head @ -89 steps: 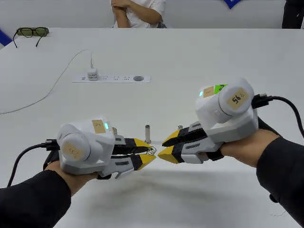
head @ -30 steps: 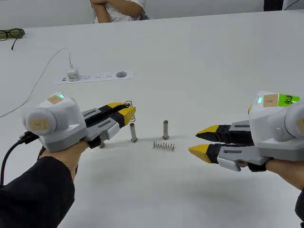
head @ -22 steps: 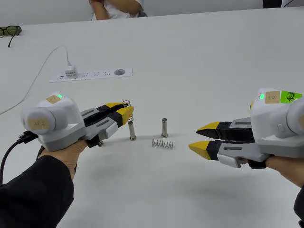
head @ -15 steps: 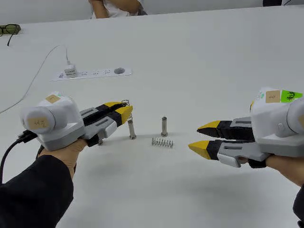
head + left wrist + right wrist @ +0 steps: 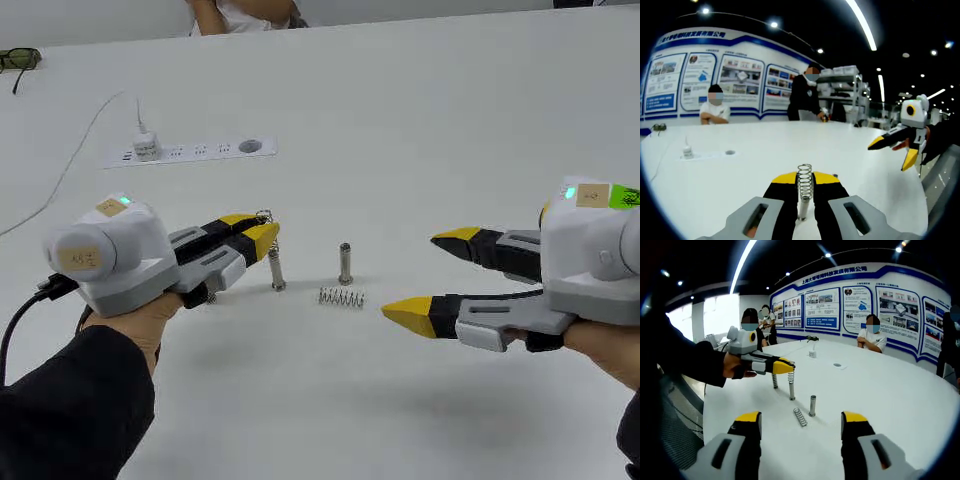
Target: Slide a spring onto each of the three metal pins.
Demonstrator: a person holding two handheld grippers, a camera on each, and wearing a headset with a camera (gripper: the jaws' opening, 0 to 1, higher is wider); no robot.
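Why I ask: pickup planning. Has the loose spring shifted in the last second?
No. The loose spring lies just in front of the rightmost pin, as before.

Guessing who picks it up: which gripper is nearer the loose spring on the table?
Right. The right gripper, open, sits just right of the loose spring; the left gripper, holding another spring, is farther left, over a pin.

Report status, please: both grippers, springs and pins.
Left gripper shut on held spring, just above left pin. Right gripper open, pointing toward loose spring lying beside bare pin. No obstacle between them.
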